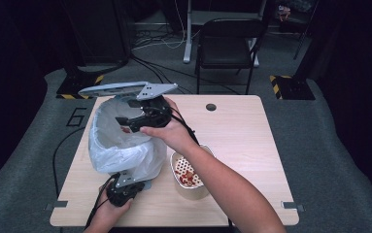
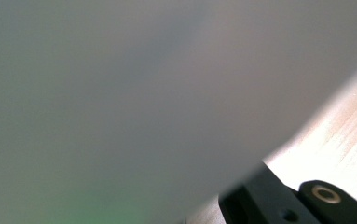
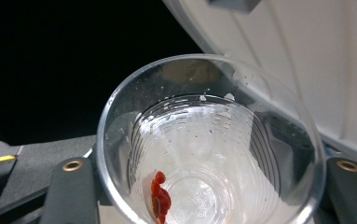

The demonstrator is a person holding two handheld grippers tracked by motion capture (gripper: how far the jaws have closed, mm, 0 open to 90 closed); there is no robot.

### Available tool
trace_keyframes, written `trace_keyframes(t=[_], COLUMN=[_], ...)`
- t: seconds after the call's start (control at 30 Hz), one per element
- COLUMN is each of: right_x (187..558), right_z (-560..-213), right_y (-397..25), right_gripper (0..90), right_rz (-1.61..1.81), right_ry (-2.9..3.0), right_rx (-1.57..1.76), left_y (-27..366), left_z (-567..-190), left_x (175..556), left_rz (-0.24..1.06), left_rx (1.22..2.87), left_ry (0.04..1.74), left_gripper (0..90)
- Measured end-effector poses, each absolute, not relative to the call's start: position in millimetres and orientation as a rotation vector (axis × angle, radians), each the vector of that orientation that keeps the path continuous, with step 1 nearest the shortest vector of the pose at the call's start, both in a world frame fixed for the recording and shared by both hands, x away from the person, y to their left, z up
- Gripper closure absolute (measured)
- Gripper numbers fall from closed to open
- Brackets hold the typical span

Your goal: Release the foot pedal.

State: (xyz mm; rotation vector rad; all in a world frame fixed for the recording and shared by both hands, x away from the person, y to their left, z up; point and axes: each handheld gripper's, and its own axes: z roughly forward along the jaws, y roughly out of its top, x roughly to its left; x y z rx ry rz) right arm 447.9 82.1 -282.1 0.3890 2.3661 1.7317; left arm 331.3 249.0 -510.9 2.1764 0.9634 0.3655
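My left claw [image 1: 131,180] sits low at the near edge of the worktop [image 1: 242,131], pressed against the white plastic bag [image 1: 120,150]. I judge it is pinning the bag's near side so the mouth stays up and wide; the film blankets its jaws, so I cannot tell whether they are open or closed. To the right and farther back, my right claw [image 1: 135,119] is clamped around a clear plastic cup [image 3: 209,154], jaws on either flank, over the bag's mouth, ready for dropping in. A red scrap [image 3: 159,196] clings inside the cup's bottom. Rightmost, the paper bowl [image 1: 189,177] with red leftovers waits just beside the bag.
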Motion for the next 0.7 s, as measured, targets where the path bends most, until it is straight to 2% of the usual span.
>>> trace_keyframes(t=[0.1, 0.2, 0.23, 0.33, 0.53, 0.7], right_x=[447, 446, 446, 445, 442, 438], right_z=[-284, -287, -288, -288, -285, -282], right_y=[86, 91, 92, 90, 84, 74], right_gripper=[27.3, 12.5, 12.2, 2.2, 3.9, 11.2], right_rz=[1.720, 1.702, 1.698, 1.681, 1.675, 1.674], right_ry=[2.383, 2.402, 2.406, 2.403, 2.398, 2.394], right_rx=[0.394, 0.395, 0.393, 0.393, 0.404, 0.384], left_y=[249, 249, 249, 249, 249, 249], left_z=[-511, -510, -510, -510, -511, -511], left_x=[331, 331, 331, 331, 331, 331], left_rz=[0.365, 0.365, 0.365, 0.367, 0.366, 0.367], left_rx=[2.173, 2.182, 2.183, 2.187, 2.179, 2.178], left_ry=[0.966, 0.968, 0.967, 0.966, 0.963, 0.968], left_gripper=[90.0, 90.0, 90.0, 90.0, 90.0, 90.0])
